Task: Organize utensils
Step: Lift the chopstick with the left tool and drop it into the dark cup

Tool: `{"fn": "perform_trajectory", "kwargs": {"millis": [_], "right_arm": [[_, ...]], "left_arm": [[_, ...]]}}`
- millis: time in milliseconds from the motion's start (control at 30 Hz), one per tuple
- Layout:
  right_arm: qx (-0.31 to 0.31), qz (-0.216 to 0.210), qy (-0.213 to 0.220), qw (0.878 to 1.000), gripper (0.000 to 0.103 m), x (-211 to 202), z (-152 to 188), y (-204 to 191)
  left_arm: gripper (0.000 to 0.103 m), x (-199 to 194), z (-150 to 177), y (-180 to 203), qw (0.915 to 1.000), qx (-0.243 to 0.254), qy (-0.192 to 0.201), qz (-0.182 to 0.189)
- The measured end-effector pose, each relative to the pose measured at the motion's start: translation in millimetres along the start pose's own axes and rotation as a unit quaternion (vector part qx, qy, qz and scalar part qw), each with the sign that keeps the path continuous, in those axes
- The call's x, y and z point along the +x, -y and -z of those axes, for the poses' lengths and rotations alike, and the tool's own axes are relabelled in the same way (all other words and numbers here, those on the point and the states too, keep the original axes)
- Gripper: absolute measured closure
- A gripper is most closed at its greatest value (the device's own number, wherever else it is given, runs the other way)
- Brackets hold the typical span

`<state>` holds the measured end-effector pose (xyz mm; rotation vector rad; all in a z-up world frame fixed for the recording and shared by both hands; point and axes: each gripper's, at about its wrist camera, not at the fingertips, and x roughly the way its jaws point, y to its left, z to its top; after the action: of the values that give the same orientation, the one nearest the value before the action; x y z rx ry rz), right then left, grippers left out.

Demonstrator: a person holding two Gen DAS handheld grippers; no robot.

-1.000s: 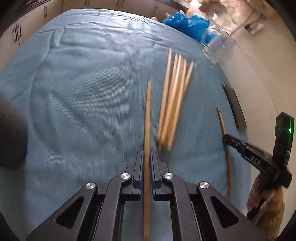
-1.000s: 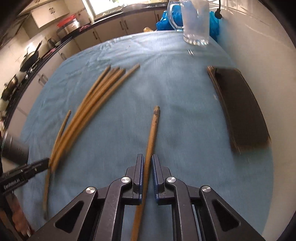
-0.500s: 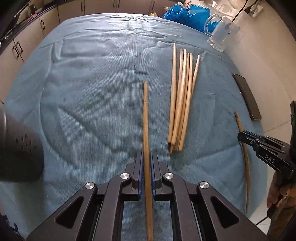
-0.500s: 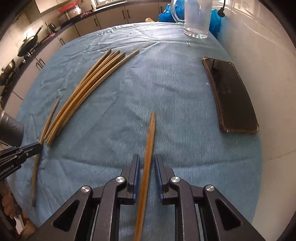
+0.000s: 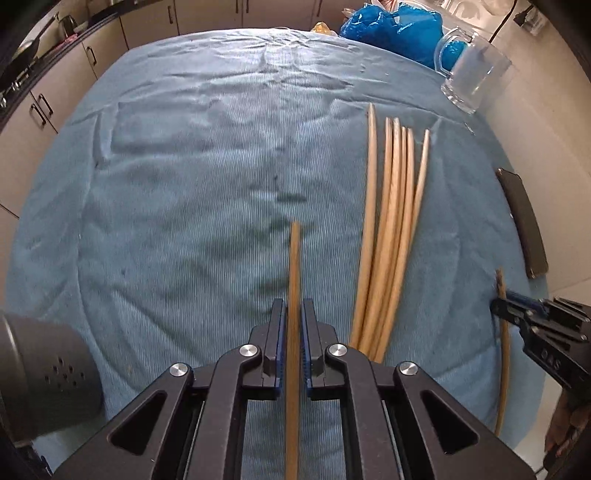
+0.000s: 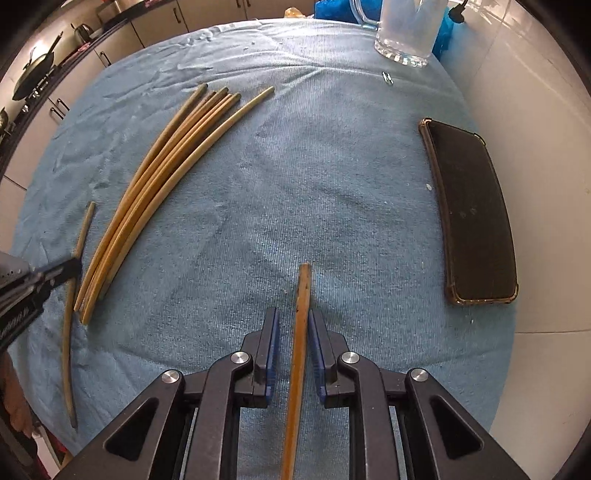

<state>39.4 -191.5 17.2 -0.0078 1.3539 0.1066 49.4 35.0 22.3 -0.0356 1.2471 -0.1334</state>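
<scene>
Several wooden chopsticks (image 5: 391, 229) lie in a bundle on the blue cloth; the bundle also shows in the right wrist view (image 6: 166, 177). My left gripper (image 5: 293, 317) is shut on a single chopstick (image 5: 294, 266) that points forward. My right gripper (image 6: 293, 321) is open, its jaws apart around another chopstick (image 6: 301, 306) that lies between them on the cloth. The right gripper shows at the left wrist view's right edge (image 5: 517, 310); the left gripper shows at the right wrist view's left edge (image 6: 70, 269).
A glass mug (image 5: 472, 79) stands at the far right of the table, also in the right wrist view (image 6: 406, 29). A black phone (image 6: 472, 210) lies near the right edge. A blue bag (image 5: 391, 26) sits at the back. White wall on the right.
My right gripper has opened and let its chopstick rest on the cloth. Both grippers have pulled back along their chopsticks. The left gripper stays shut on its chopstick.
</scene>
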Motion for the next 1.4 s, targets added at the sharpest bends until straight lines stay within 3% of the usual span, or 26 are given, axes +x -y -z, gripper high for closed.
{"fn": "perform_trajectory", "kwargs": {"millis": [133,167,200,233,267,567,900,1133,1400], "right_arm": [[0.015,-0.011,0.004,1.0,0.087,1.2,-3.1,3.6],[0.012,-0.006,0.012,1.0,0.092,1.1,-2.4,3.1],[0.01,-0.003,0.019,1.0,0.095,0.7,-0.7,3.3],[0.009,-0.001,0.026,1.0,0.095,0.0,1.3,2.9],[0.008,0.0,0.034,0.999,0.095,-0.6,3.8,2.4],[-0.002,-0.036,0.172,0.984,0.096,-60.6,40.4,-10.3],[-0.016,-0.089,0.287,0.954,0.096,-138.6,75.8,-45.4],[-0.033,-0.116,0.345,0.931,0.096,-175.9,88.6,-78.6],[-0.044,-0.169,0.394,0.902,0.096,-210.8,66.6,-129.8]], "left_arm": [[0.087,2.4,-3.7,7.0,0.9998,0.014,0.016,-0.002],[0.087,2.1,-2.7,8.1,0.9996,0.019,0.019,-0.004],[0.088,1.3,-1.0,9.0,0.9994,0.026,0.022,-0.006],[0.097,0.1,1.2,8.7,0.9992,0.03,0.026,-0.003],[0.097,-1.8,3.7,7.0,0.9993,0.026,0.028,0.004],[0.097,-73.7,44.4,-13.3,0.9912,0.008,0.108,0.076],[0.097,-168.0,99.1,-30.3,0.9663,-0.004,0.223,0.129],[0.097,-232.4,125.3,-51.7,0.9401,-0.011,0.306,0.149],[0.097,-306.3,134.2,-87.9,0.9139,-0.013,0.386,0.126]]}}
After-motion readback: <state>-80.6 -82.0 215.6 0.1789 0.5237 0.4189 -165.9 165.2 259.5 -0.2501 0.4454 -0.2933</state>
